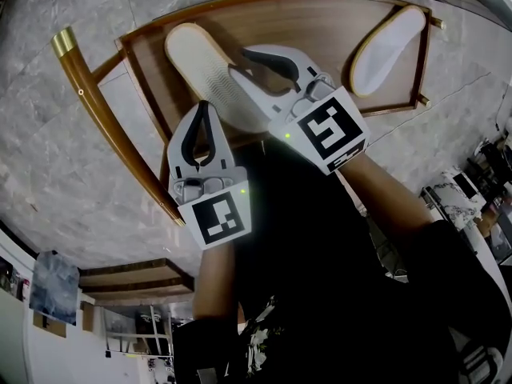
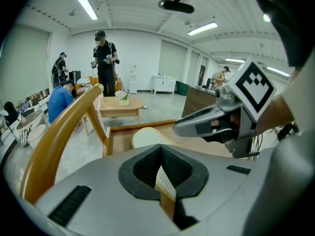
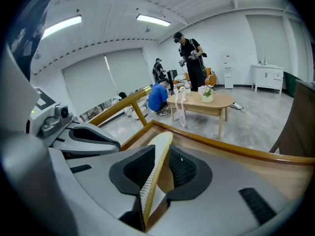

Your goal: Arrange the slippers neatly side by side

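- I see the left gripper (image 1: 204, 110) and right gripper (image 1: 248, 54) in pale grey shells with black jaw pads.
- Each carries a white marker cube (image 1: 218, 218) printed with black squares, and a small green light (image 1: 242, 190).
- The wearer's top (image 1: 320, 294) is black with a white print (image 1: 258, 338).

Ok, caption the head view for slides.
One slipper gripped by left claw and right claw over wooden seat; other slipper apart.

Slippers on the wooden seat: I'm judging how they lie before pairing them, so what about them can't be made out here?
Near slipper: in the head view the right gripper covers its nearer end; the right gripper view shows only its thin edge between the fingers.
Far slipper: in the head view only, too small to tell sole from top.
Left or right foot: unclear for both.
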A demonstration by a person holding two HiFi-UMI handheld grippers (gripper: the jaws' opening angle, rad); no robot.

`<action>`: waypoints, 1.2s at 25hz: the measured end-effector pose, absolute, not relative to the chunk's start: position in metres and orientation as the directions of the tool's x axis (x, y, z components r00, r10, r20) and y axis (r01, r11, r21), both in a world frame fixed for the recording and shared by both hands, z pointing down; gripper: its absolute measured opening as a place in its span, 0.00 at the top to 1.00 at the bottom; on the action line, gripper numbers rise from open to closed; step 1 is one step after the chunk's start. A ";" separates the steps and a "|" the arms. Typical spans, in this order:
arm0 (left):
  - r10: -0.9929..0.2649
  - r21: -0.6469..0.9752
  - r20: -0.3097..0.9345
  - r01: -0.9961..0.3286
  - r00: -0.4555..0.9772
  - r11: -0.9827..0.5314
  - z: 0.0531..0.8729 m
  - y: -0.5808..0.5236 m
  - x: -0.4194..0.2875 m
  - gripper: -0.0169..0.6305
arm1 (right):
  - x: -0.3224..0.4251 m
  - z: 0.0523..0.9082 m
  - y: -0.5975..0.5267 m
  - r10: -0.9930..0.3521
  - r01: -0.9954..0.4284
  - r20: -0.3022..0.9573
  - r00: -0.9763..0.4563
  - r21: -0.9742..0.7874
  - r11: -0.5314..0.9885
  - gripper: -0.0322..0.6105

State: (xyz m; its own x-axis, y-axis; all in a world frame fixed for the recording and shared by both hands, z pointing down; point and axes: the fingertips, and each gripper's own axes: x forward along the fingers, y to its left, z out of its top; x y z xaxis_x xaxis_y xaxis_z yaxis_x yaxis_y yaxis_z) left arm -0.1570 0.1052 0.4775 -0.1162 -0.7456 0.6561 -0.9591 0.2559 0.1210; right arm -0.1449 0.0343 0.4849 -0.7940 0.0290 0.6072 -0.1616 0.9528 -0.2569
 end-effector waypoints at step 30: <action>-0.733 0.138 0.674 -0.960 -0.091 0.245 0.489 0.112 -0.159 0.97 | -0.156 0.513 0.040 0.173 -0.247 0.612 -0.772 -0.539 0.805 0.91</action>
